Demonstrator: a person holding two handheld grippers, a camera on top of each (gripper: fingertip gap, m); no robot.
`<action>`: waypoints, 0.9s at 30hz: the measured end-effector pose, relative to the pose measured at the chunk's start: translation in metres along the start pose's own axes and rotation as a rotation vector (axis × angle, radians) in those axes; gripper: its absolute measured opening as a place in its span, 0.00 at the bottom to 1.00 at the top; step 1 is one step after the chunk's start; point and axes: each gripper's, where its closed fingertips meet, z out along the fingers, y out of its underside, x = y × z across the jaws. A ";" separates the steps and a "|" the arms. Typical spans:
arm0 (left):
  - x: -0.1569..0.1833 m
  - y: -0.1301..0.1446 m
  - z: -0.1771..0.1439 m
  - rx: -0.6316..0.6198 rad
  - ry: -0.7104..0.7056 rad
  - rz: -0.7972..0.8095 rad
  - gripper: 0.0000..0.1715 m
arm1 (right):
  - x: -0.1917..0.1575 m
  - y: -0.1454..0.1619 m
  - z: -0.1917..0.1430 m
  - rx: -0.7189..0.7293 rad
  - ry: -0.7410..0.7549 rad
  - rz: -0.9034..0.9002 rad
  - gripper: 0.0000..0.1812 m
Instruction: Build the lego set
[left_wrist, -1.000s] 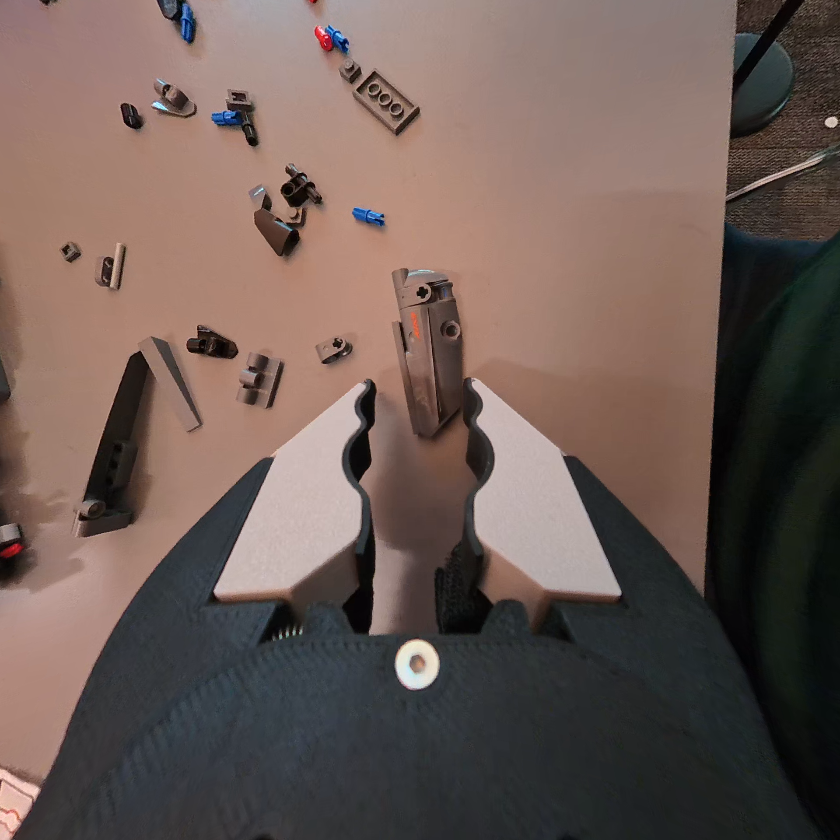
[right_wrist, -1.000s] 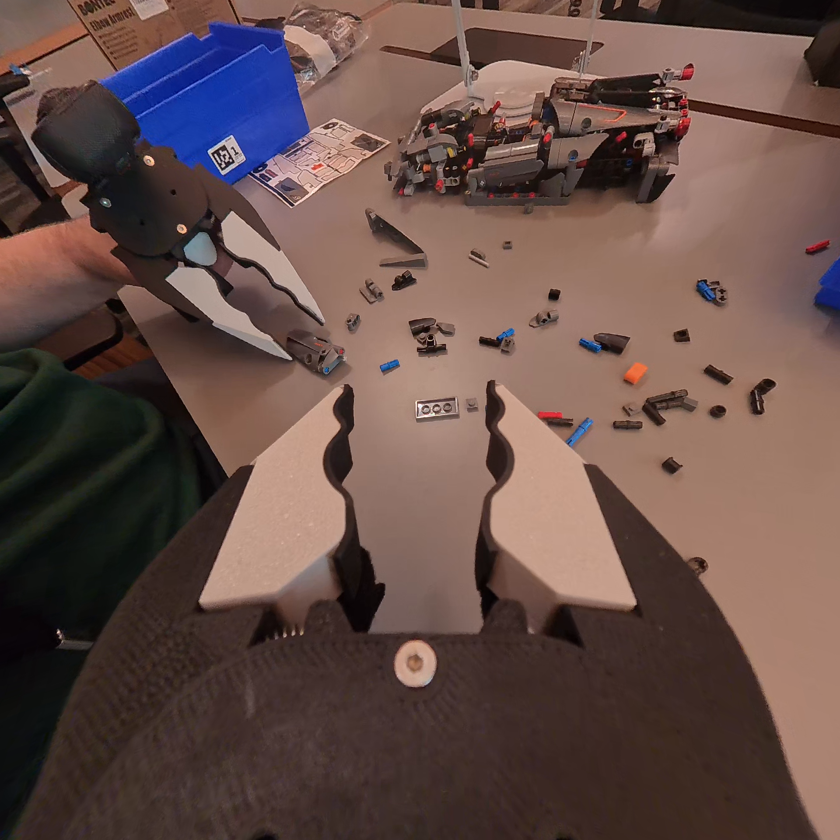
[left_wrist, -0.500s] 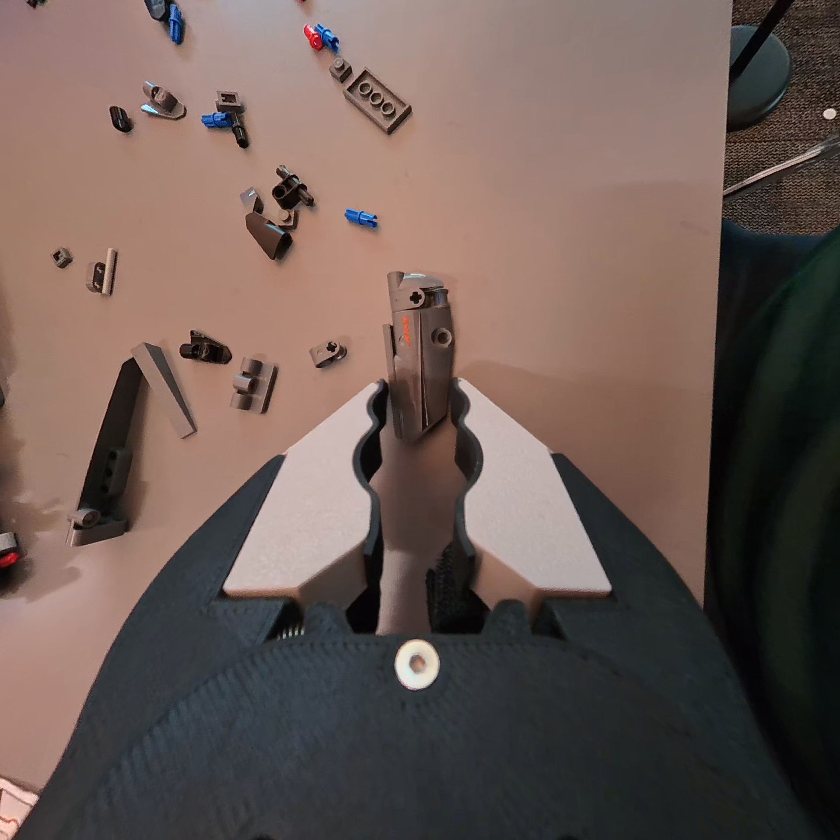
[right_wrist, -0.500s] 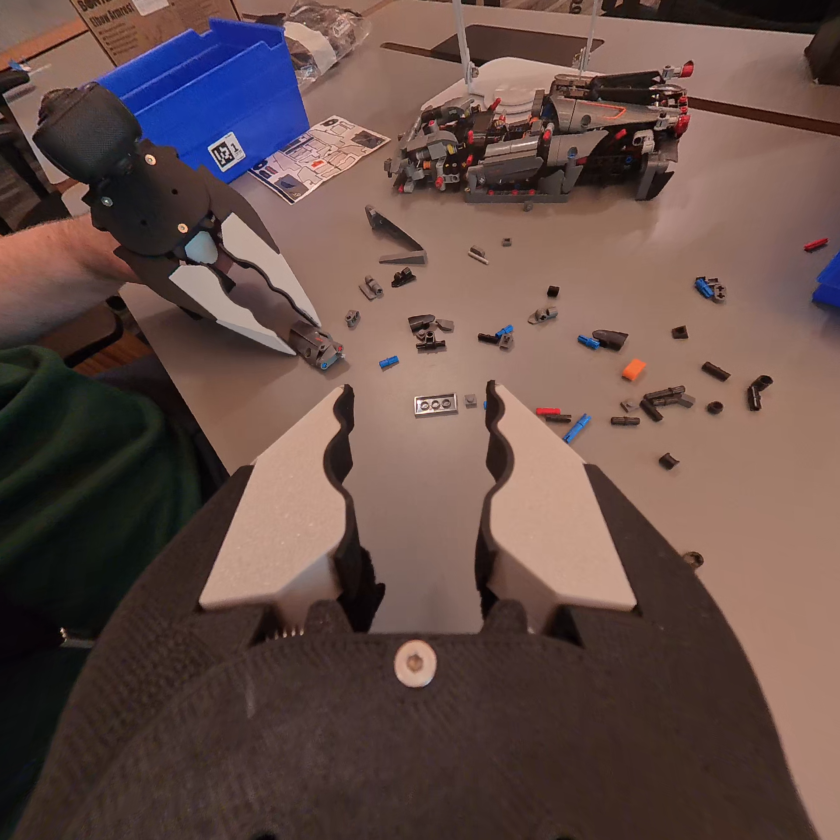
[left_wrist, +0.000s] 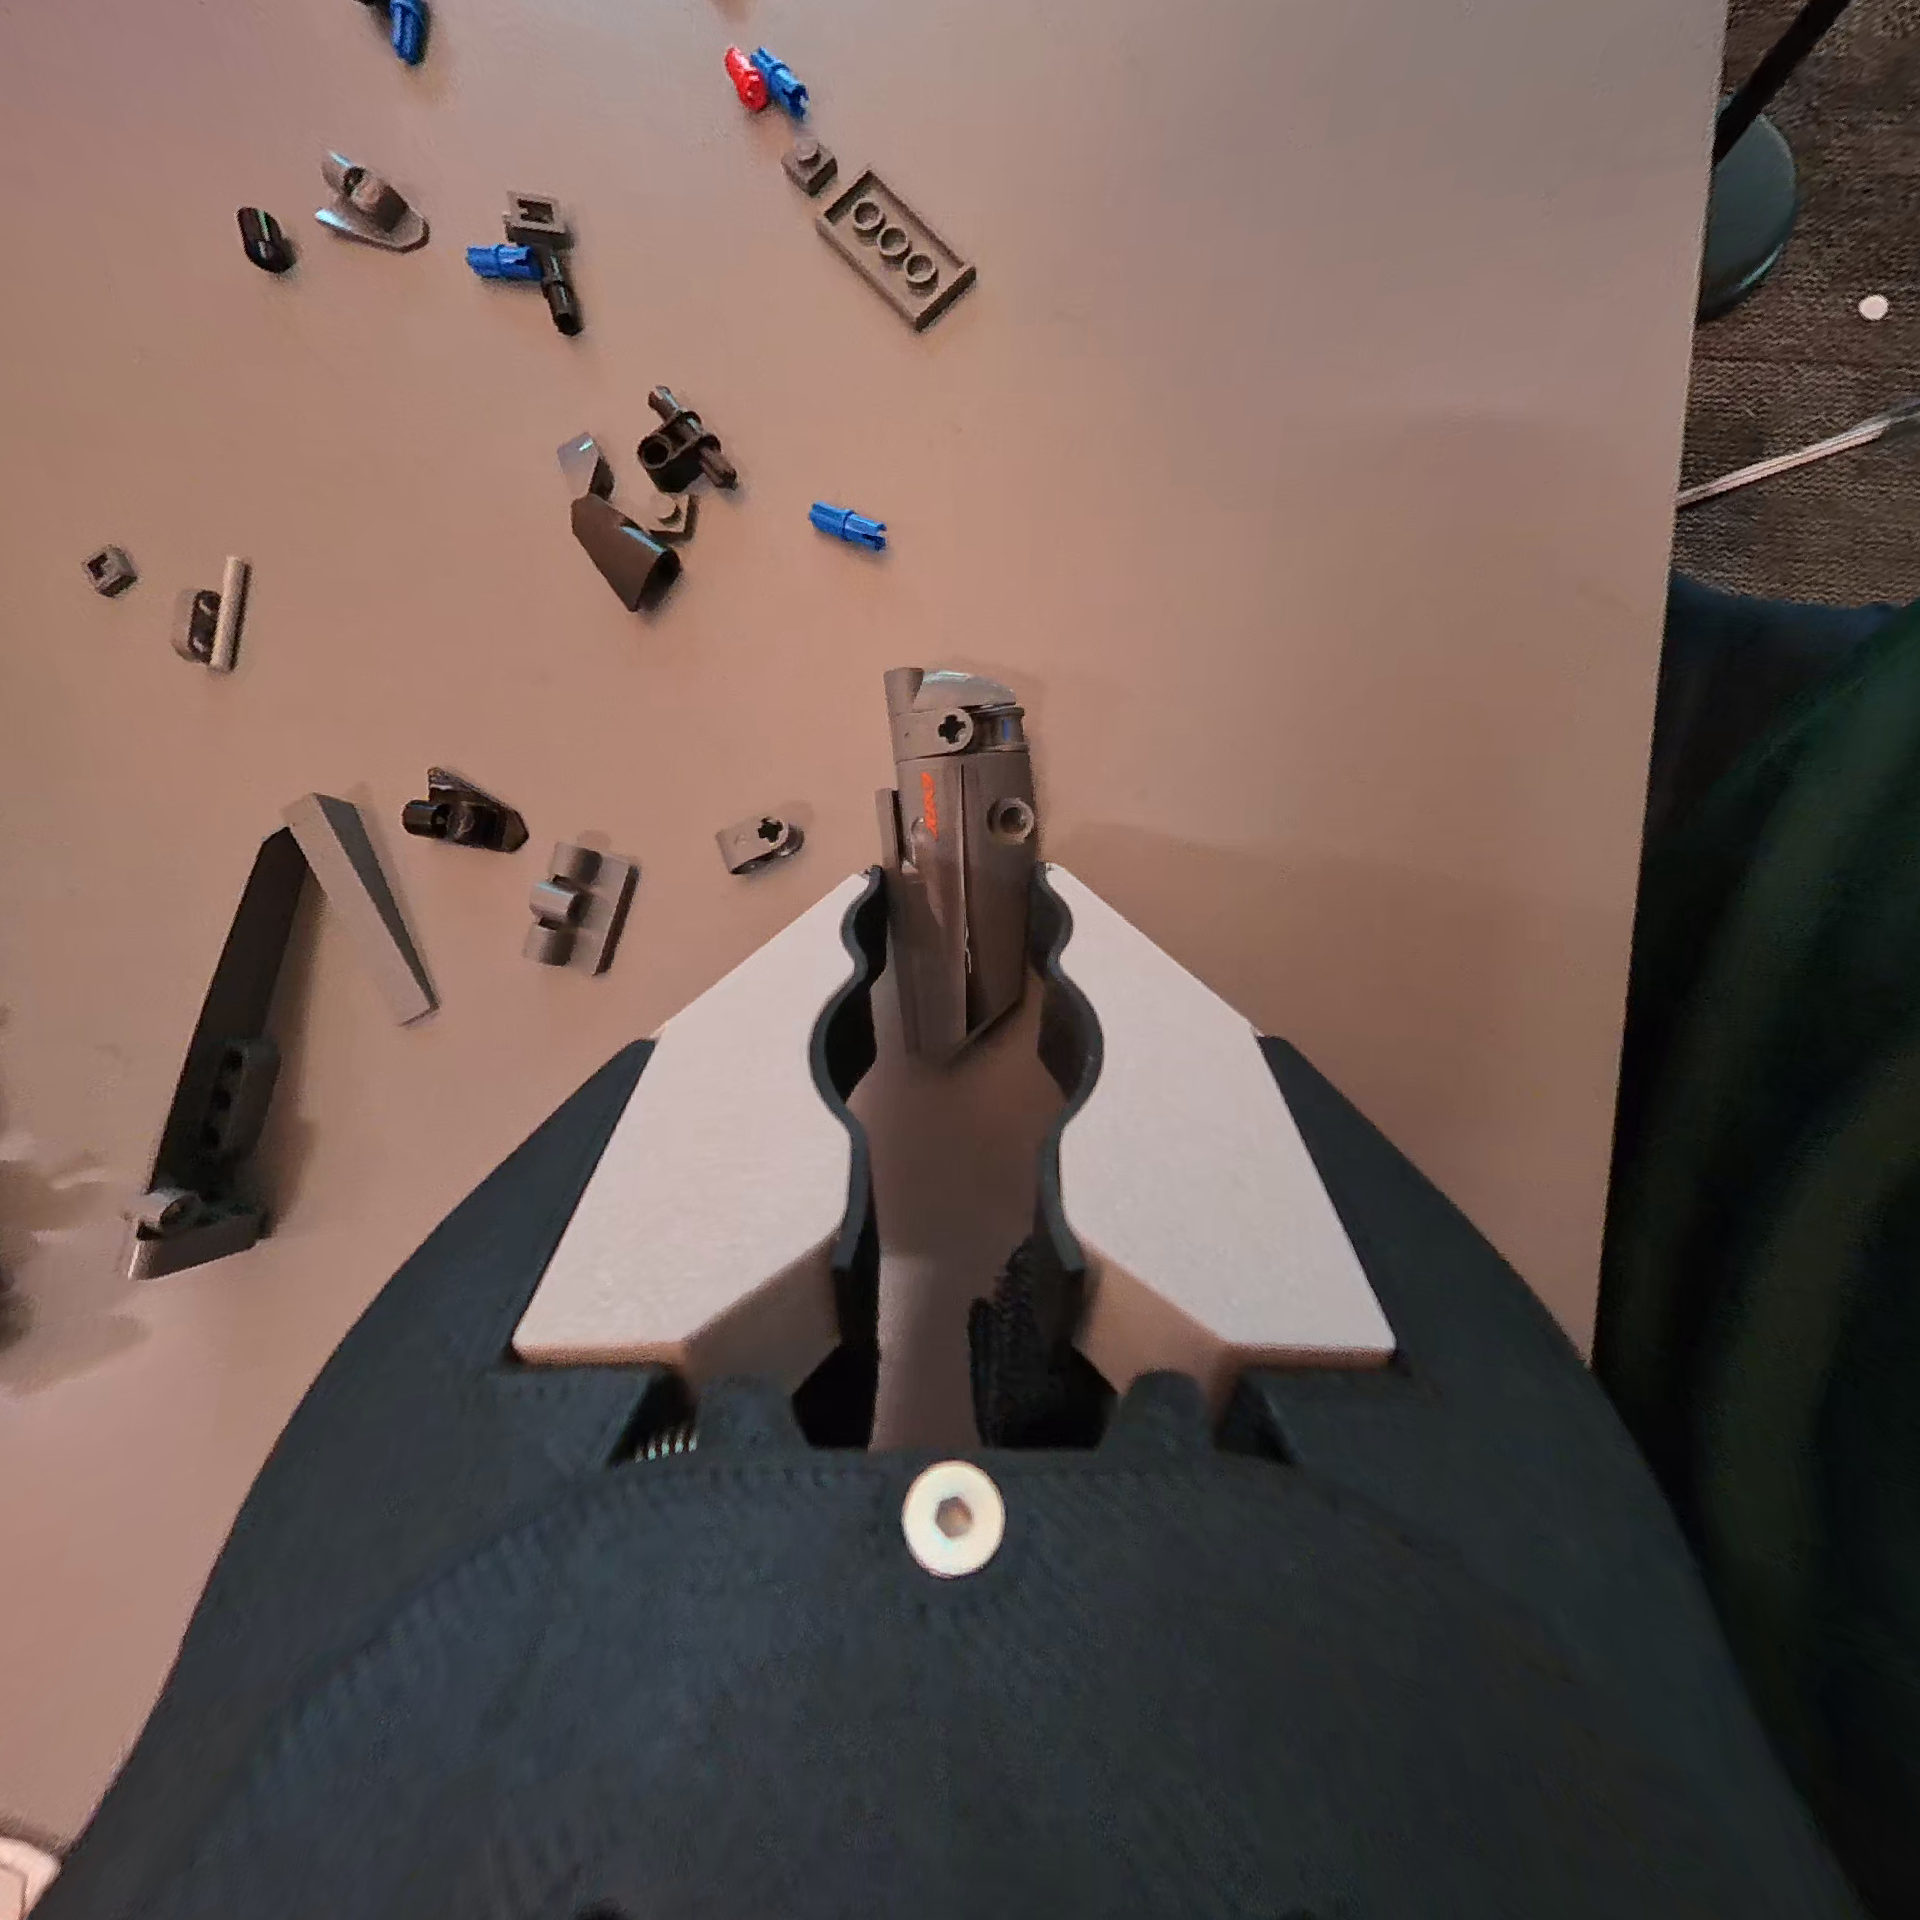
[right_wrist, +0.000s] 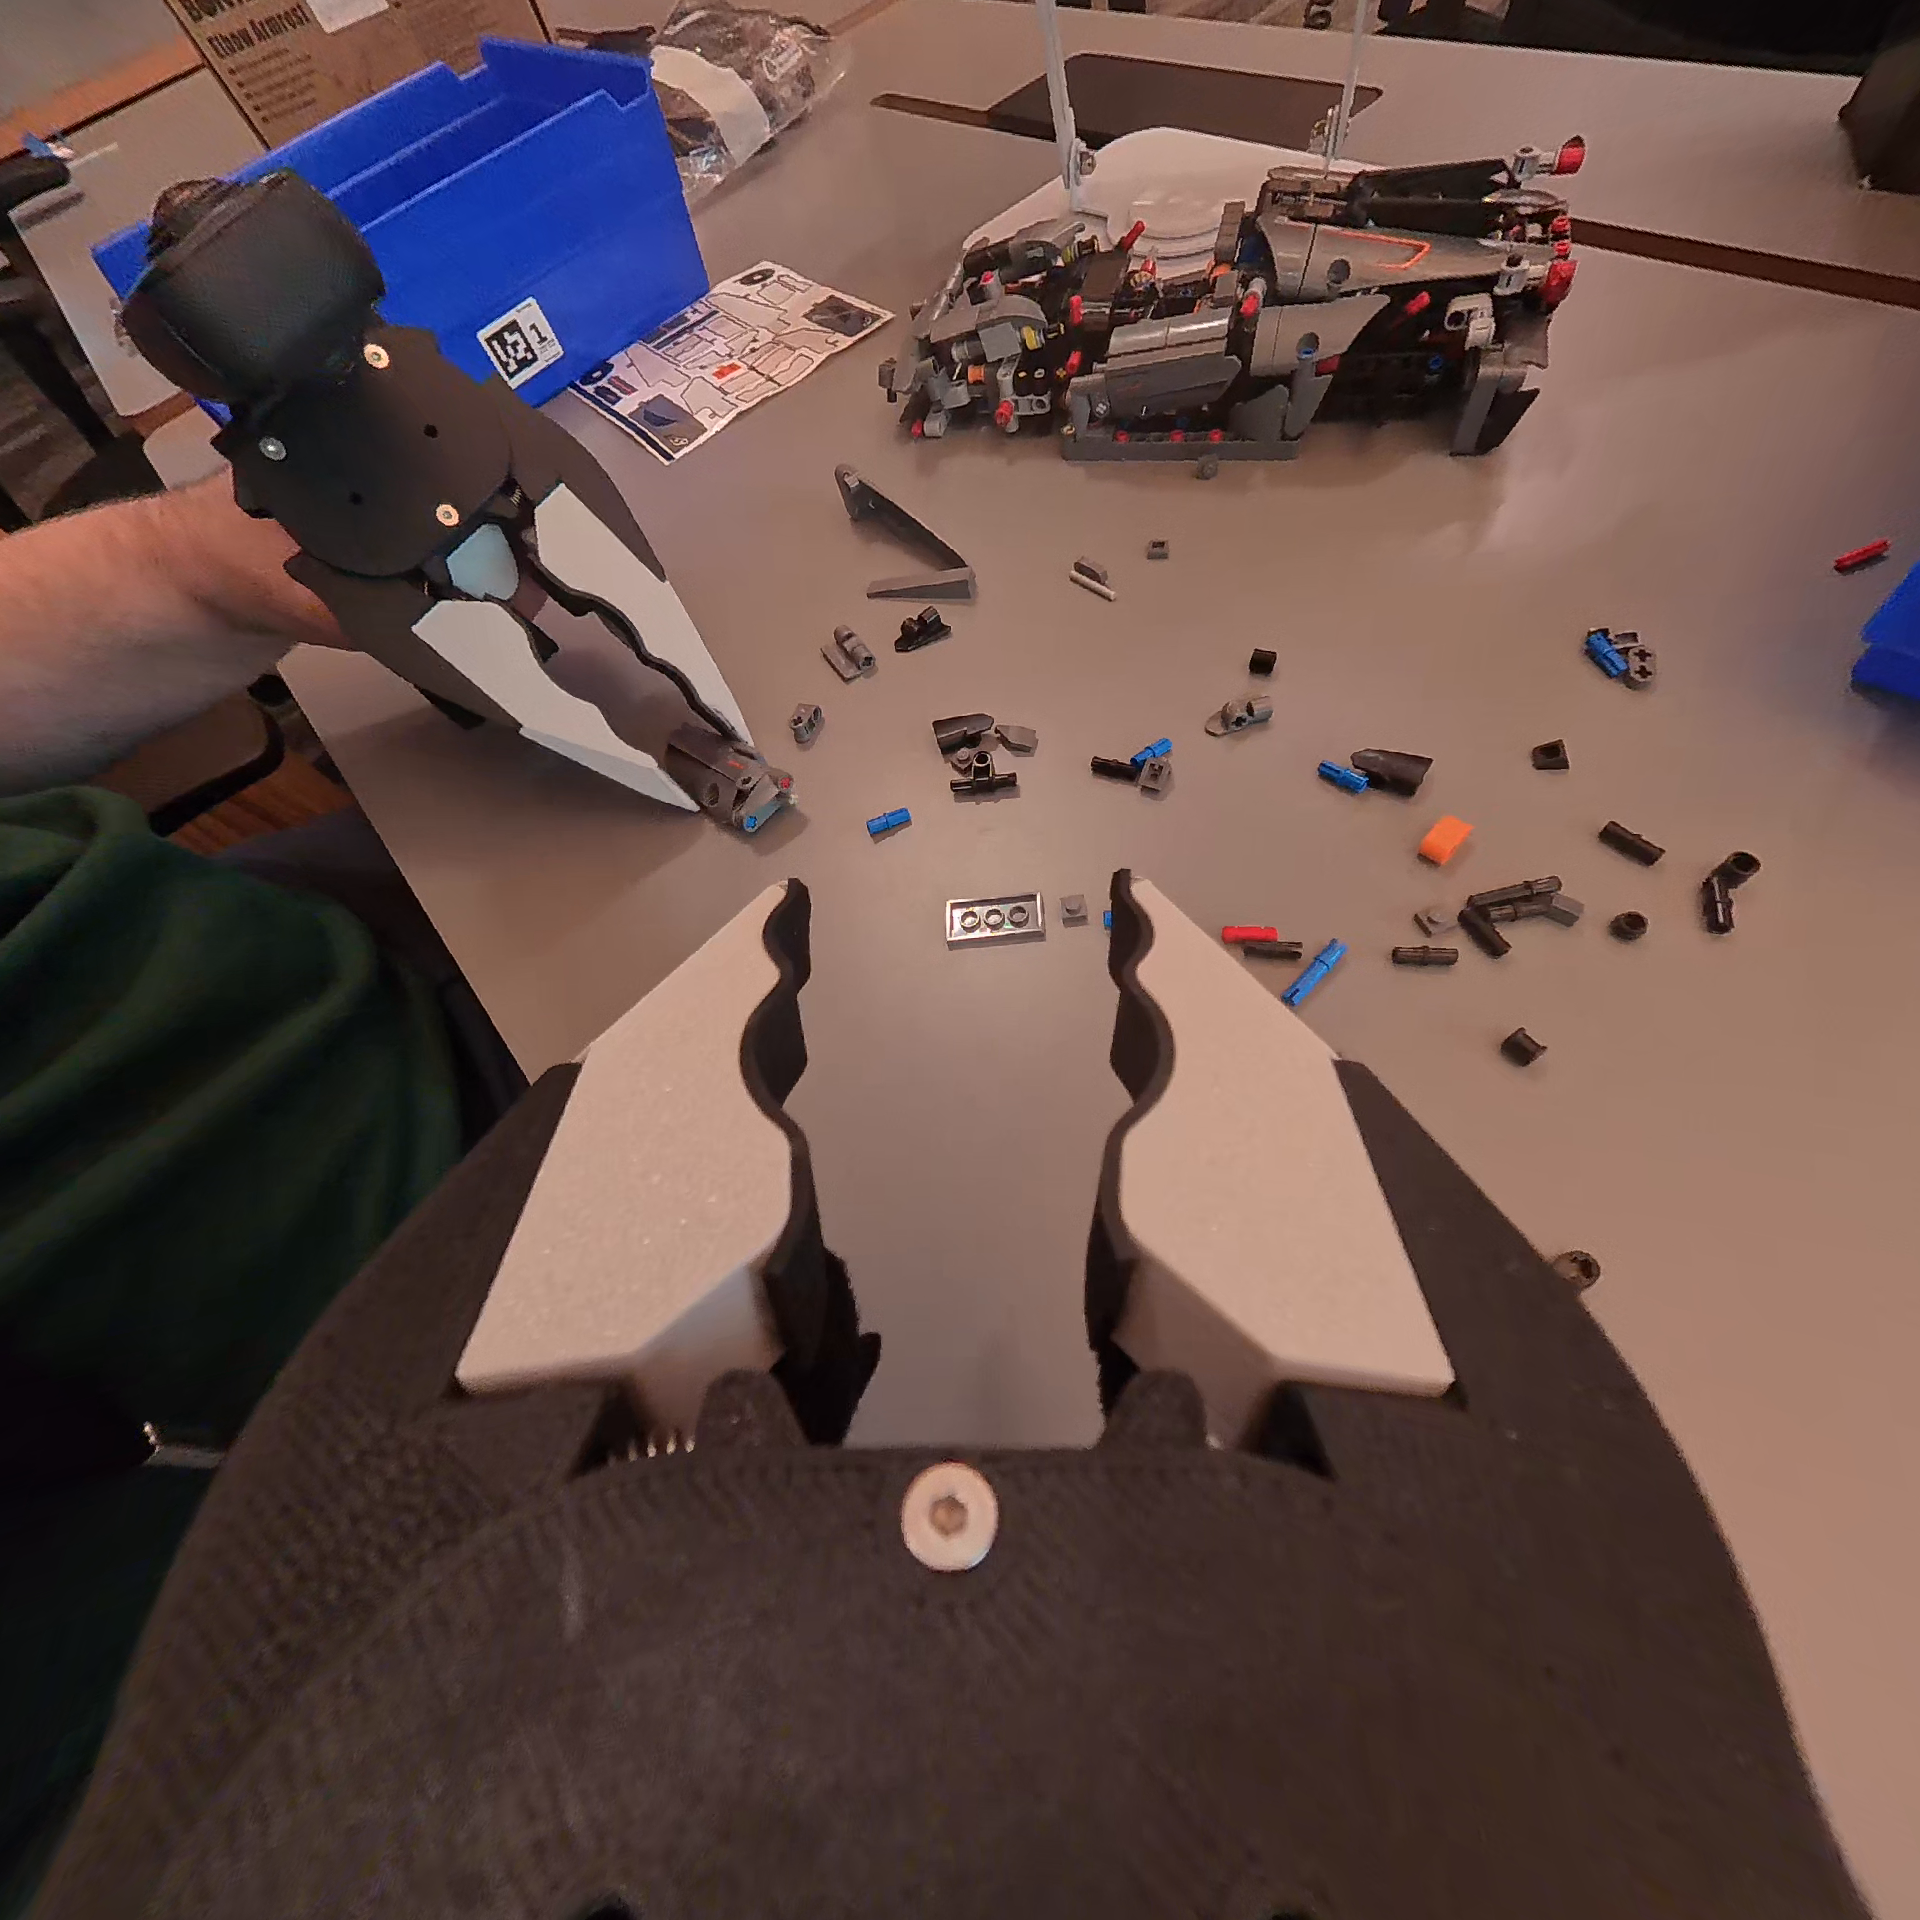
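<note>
Clearly much remains: the model (right_wrist: 1247, 312) stands part-built upper right, loose pieces (right_wrist: 1382, 769) scattered below; left gripper (left_wrist: 956, 894) clasps a grey sub-assembly (left_wrist: 956, 862) mid-frame, right gripper (right_wrist: 956, 904) gapes empty

A small dark grey lego sub-assembly (left_wrist: 961, 873) with an orange mark and a cross-shaped axle hole is lying flat near the table's near edge, its long axis pointing toward 12 o'clock in the left wrist view. The large grey-black, red-studded lego vehicle (right_wrist: 1247, 322) is sitting at 1 o'clock, well apart. Loose pieces are lying scattered between them.
</note>
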 end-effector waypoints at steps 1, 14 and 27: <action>0.000 0.000 0.000 0.000 -0.004 0.002 0.14 | 0.000 0.000 0.000 -0.001 0.000 -0.001 0.31; -0.003 -0.033 -0.017 0.182 -0.012 -0.018 0.14 | 0.008 -0.001 -0.002 0.005 0.016 0.018 0.30; -0.033 -0.050 -0.036 0.296 -0.117 -0.004 0.14 | 0.014 0.003 -0.003 0.000 0.017 0.045 0.29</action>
